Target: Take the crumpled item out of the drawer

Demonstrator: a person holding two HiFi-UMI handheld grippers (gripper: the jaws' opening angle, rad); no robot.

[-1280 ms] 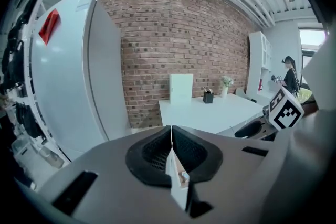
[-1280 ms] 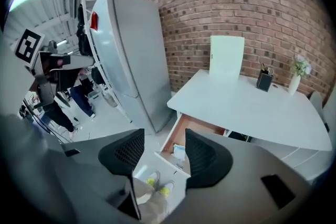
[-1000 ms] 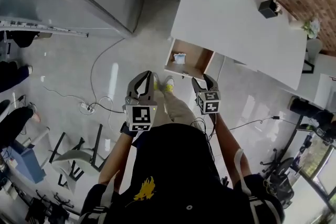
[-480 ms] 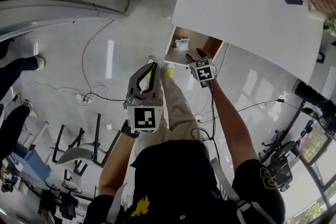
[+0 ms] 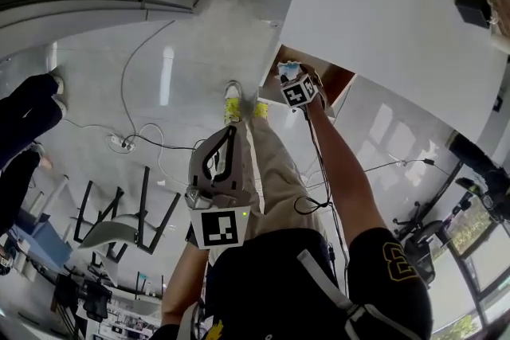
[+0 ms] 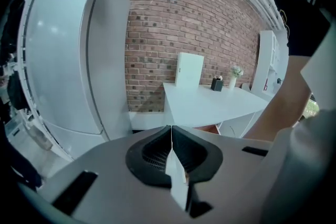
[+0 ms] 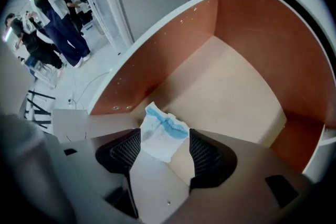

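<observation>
The crumpled white-and-blue item (image 7: 163,134) lies on the floor of the open wooden drawer (image 7: 231,86), near its front wall. My right gripper (image 7: 164,135) is reached down into the drawer (image 5: 344,80) with the item between its two pads. Its jaws are opening, and the pads stand at the item's sides without squeezing it. In the head view the right gripper (image 5: 292,72) hides most of the item (image 5: 285,72). My left gripper (image 5: 229,131) hangs back near the person's body, shut with nothing in it; its pads (image 6: 171,136) meet in a line.
The drawer hangs under a white table (image 5: 382,20) with a black box (image 5: 475,9) on it. Cables and a power strip (image 5: 119,143) lie on the grey floor. Chairs (image 5: 119,223) stand at the left. People (image 7: 50,18) stand beyond the drawer's left wall.
The right arm has stretched forward and its gripper has gone down into the drawer, over the crumpled item. The left gripper has dropped back toward the body.
</observation>
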